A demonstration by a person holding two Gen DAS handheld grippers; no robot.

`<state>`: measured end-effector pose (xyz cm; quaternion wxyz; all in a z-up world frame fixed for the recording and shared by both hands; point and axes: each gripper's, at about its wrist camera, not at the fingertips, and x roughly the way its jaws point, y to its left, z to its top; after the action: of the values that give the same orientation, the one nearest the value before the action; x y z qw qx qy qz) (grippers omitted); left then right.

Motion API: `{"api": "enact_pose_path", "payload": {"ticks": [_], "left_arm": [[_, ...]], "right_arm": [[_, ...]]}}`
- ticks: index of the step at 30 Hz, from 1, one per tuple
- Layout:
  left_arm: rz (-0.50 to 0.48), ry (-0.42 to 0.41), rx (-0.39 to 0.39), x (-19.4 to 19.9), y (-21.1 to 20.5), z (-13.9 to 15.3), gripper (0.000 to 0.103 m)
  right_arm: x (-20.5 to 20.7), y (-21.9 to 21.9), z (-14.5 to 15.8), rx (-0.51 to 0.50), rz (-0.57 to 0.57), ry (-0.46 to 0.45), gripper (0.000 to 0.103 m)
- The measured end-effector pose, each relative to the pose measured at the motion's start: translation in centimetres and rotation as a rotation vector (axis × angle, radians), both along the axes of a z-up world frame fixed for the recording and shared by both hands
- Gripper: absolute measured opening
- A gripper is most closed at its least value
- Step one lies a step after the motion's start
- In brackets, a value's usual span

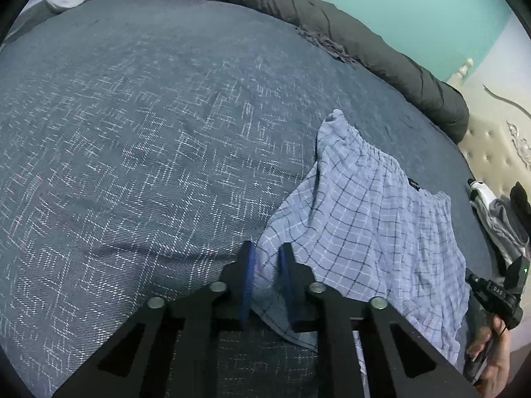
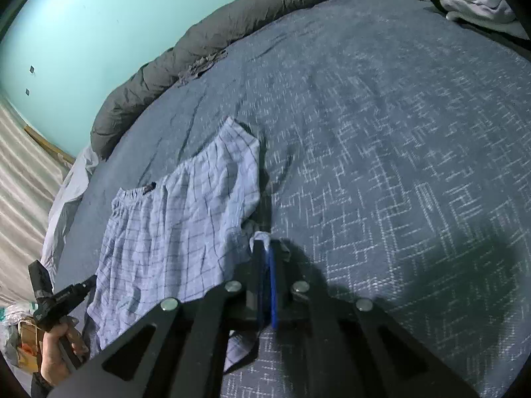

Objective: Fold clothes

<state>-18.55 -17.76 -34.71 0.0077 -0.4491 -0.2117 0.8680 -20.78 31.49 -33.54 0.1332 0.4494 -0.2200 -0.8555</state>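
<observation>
Fold barely started: checked shorts lie mostly flat on bedspread. My right gripper pinches one hem corner; left gripper spread around the other.

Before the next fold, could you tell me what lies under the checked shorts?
The checked shorts lie on the blue patterned bedspread, which shows all around them. Whatever is directly beneath the cloth is covered.

1 pair of plaid shorts, 1 bed with patterned blue cover, 1 rolled grey duvet along its far edge. 2 claws: left claw, right claw, 2 blue-padded fingers each. 1 white cloth pile at the far corner, 1 tufted headboard.
</observation>
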Motion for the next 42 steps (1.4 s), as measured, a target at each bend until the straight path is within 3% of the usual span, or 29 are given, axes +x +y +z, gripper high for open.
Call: {"api": "enact_pose_path", "payload": {"ticks": [5, 11, 17, 22, 30, 33, 35, 36, 39, 42], "left_arm": [[0.009, 0.021, -0.005, 0.4, -0.1, 0.6, 0.001], [0.075, 0.057, 0.021, 1.7, -1.7, 1.7, 0.001], [0.12, 0.046, 0.053, 1.9, -3.5, 1.4, 0.001], [0.153, 0.023, 0.103, 1.9, -4.7, 0.6, 0.001], [0.133, -0.004, 0.085, 1.4, -3.8, 0.2, 0.001], [0.14, 0.003, 0.07, 1.7, -3.8, 0.6, 0.007], [0.143, 0.015, 0.056, 2.2, -3.8, 1.2, 0.024], [0.142, 0.023, 0.049, 2.6, -3.8, 1.6, 0.027], [0.104, 0.038, 0.051, 3.5, -2.4, 2.7, 0.027], [-0.007, 0.035, 0.07, 4.5, 1.1, 3.3, 0.027]], "right_arm": [[0.7, 1.6, 0.9, -0.022, -0.051, 0.021, 0.002], [1.1, 4.0, 1.9, -0.056, -0.146, 0.036, 0.001], [1.2, 5.7, 0.9, -0.069, -0.206, 0.012, 0.001], [0.9, 6.2, -0.2, -0.063, -0.235, -0.026, 0.001], [0.9, 6.3, -0.3, -0.083, -0.225, -0.036, 0.003], [1.1, 6.5, 0.3, -0.072, -0.242, -0.033, 0.009], [1.5, 6.6, 1.0, -0.059, -0.255, -0.024, 0.014], [1.7, 6.4, 1.4, -0.051, -0.249, -0.012, 0.016], [2.5, 4.9, 3.0, -0.022, -0.204, 0.018, 0.02], [3.3, 2.2, 3.6, -0.079, -0.106, 0.003, 0.023]]}}
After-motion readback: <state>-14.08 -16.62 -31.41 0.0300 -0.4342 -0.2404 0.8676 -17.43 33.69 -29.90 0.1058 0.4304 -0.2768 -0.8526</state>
